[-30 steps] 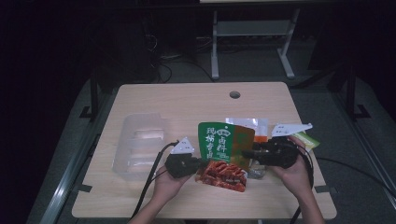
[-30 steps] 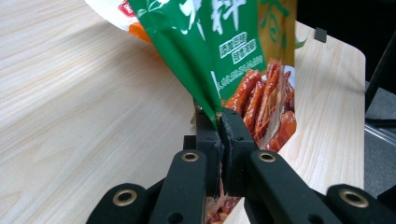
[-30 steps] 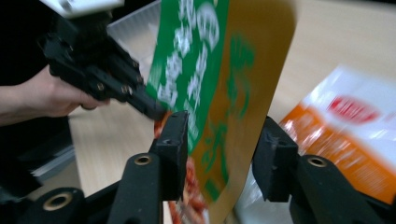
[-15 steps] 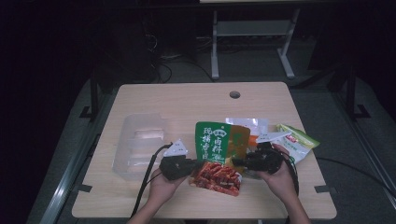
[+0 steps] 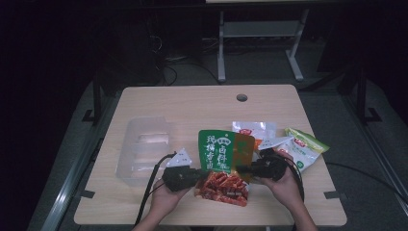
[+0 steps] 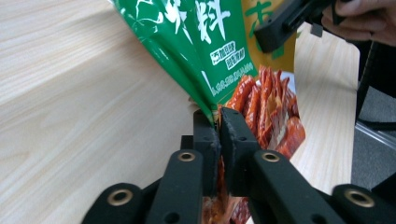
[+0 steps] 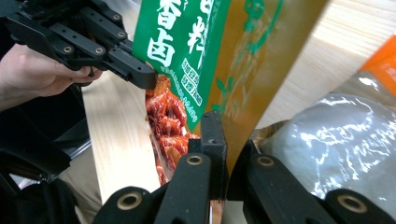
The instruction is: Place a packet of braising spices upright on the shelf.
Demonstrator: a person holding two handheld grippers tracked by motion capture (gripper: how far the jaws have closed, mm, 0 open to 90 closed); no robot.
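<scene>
From above, my left claw (image 5: 201, 174) and my right claw (image 5: 240, 169) meet at the green-and-orange snack bag (image 5: 225, 153) near the front of the table (image 5: 192, 103); the dim light blurs their tips. A clear tray (image 5: 142, 149) lies left, other packets (image 5: 300, 147) right. In the left gripper view my jaws pinch the bag's (image 6: 196, 42) edge. In the right gripper view my jaws have just been closing and clamp its orange side (image 7: 261, 60), a shiny packet (image 7: 336, 140) beside.

High view dim, dark surroundings; gripper views bright, sharp, glare on plastic bag (image 7: 336, 135).
</scene>
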